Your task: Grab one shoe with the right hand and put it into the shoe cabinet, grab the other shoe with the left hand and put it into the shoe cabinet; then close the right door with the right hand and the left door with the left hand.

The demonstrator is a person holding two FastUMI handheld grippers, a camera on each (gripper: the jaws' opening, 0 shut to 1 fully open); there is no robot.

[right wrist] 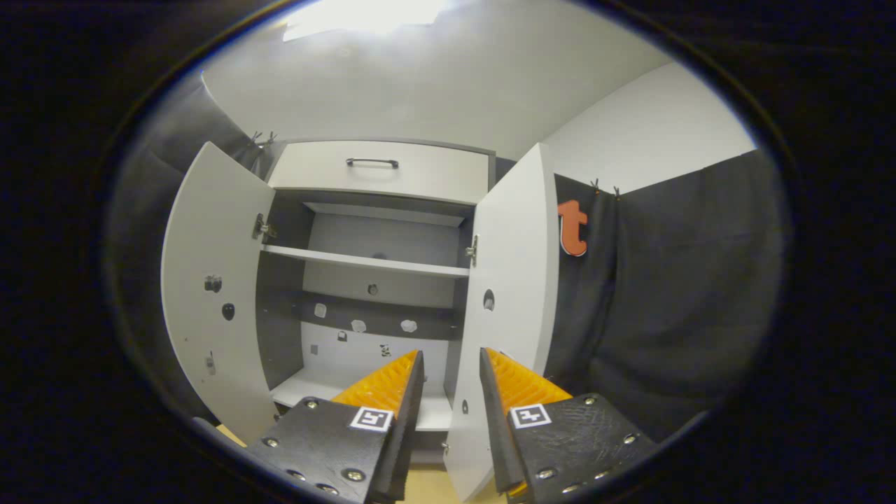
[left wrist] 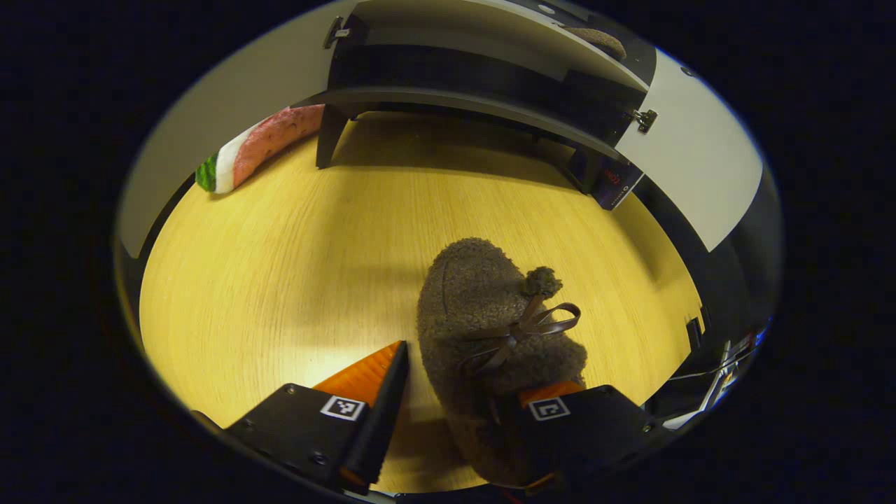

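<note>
A brown fuzzy shoe (left wrist: 483,308) with a dark ribbon bow lies on the wooden floor (left wrist: 280,266), toe toward the cabinet. My left gripper (left wrist: 479,367) is open around its heel end: one finger stands just left of the shoe with a thin gap, and the fleece partly hides the other. A second brown fuzzy shoe (left wrist: 595,38) rests on a shelf of the shoe cabinet (left wrist: 476,77). In the right gripper view the cabinet (right wrist: 371,280) stands with both doors wide. My right gripper (right wrist: 451,364) is open and holds nothing, in front of the right door (right wrist: 507,294).
A pink, white and green plush piece (left wrist: 259,147) lies on the floor by the cabinet's left leg (left wrist: 329,136). The left door (right wrist: 210,294) swings far outward. A drawer with a dark handle (right wrist: 371,163) tops the cabinet. Black cloth (right wrist: 665,301) hangs to the right.
</note>
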